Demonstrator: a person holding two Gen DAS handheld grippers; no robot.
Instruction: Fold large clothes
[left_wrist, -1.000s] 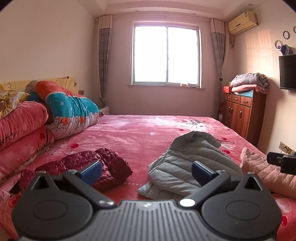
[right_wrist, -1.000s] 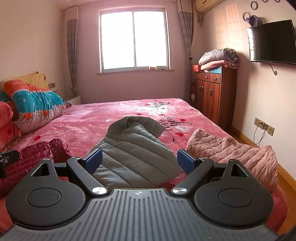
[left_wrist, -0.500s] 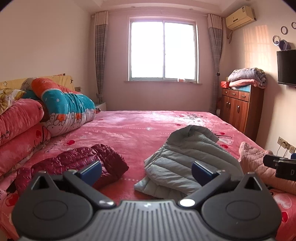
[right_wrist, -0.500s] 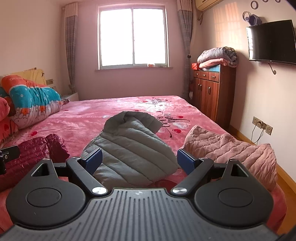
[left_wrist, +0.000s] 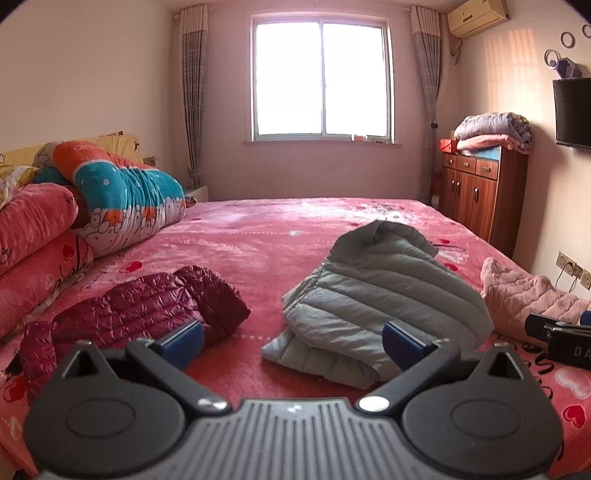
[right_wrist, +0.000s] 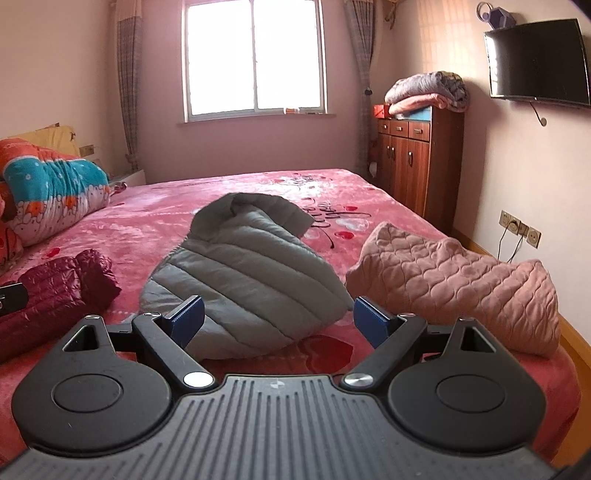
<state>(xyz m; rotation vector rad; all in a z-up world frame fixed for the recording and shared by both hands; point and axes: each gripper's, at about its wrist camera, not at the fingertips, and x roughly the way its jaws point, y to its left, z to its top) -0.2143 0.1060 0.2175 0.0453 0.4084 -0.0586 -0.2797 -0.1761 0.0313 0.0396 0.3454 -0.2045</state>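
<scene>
On the bed (right_wrist: 258, 184), a grey jacket (right_wrist: 243, 266) — folded, ungripped.

Bright window (left_wrist: 320, 79), pinkish walls, wooden cabinet (right_wrist: 419, 166), seemingly a wall television (right_wrist: 537, 59).

Grey jacket (right_wrist: 243, 273), maroon jacket (left_wrist: 147, 314)
</scene>
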